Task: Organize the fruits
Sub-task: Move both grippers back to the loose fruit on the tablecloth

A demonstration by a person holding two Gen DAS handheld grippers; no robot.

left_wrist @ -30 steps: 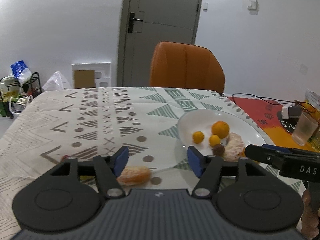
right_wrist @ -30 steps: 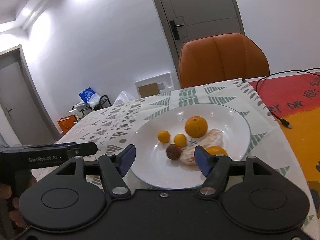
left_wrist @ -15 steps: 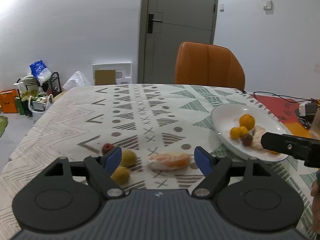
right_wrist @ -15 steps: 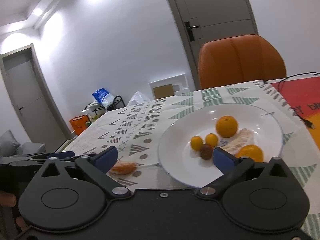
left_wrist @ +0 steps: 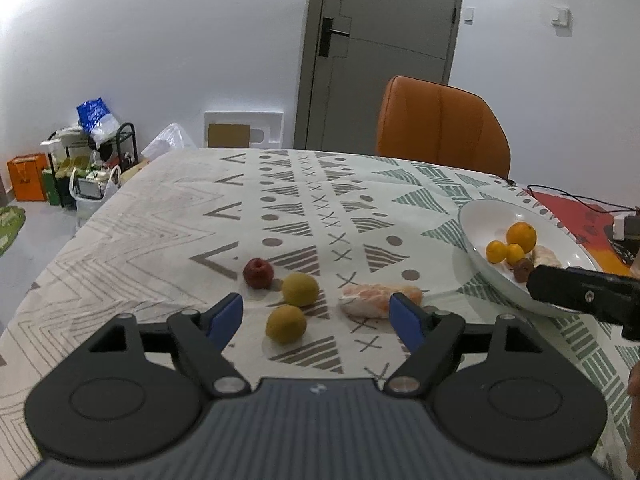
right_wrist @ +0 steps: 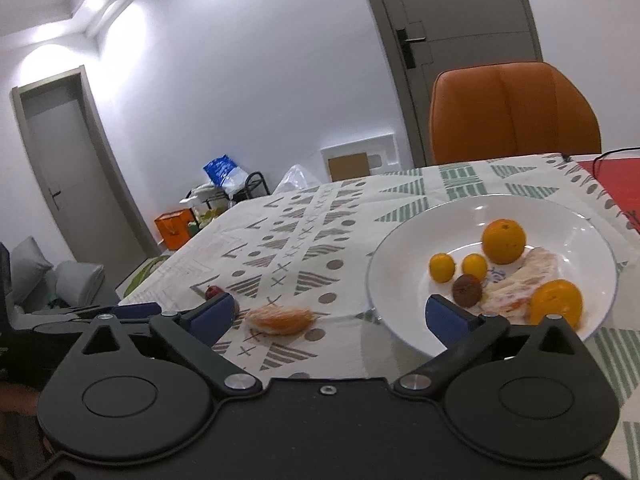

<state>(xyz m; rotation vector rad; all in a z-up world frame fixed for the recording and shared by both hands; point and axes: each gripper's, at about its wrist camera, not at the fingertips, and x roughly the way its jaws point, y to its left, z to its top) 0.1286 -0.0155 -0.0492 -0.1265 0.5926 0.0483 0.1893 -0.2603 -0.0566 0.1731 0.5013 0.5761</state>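
Four fruits lie loose on the counter (left_wrist: 168, 216): a peeled orange (left_wrist: 376, 298), two yellow fruits (left_wrist: 300, 289) and a small red fruit (left_wrist: 258, 273), all well apart from the plate (left_wrist: 476, 216), which already holds several fruits. The left gripper (left_wrist: 316, 316) is released, with nothing between its pads, and hangs just before the nearer yellow fruit. The right gripper (right_wrist: 330, 314) is wide open and empty, between the peeled orange and the plate rim.

The risks I see: the yellow fruits are round and touching, so a pad may push one and it rolls away. The peeled orange looks soft, so a hard squeeze may crush it. The two grippers are near and may collide over the peeled orange.
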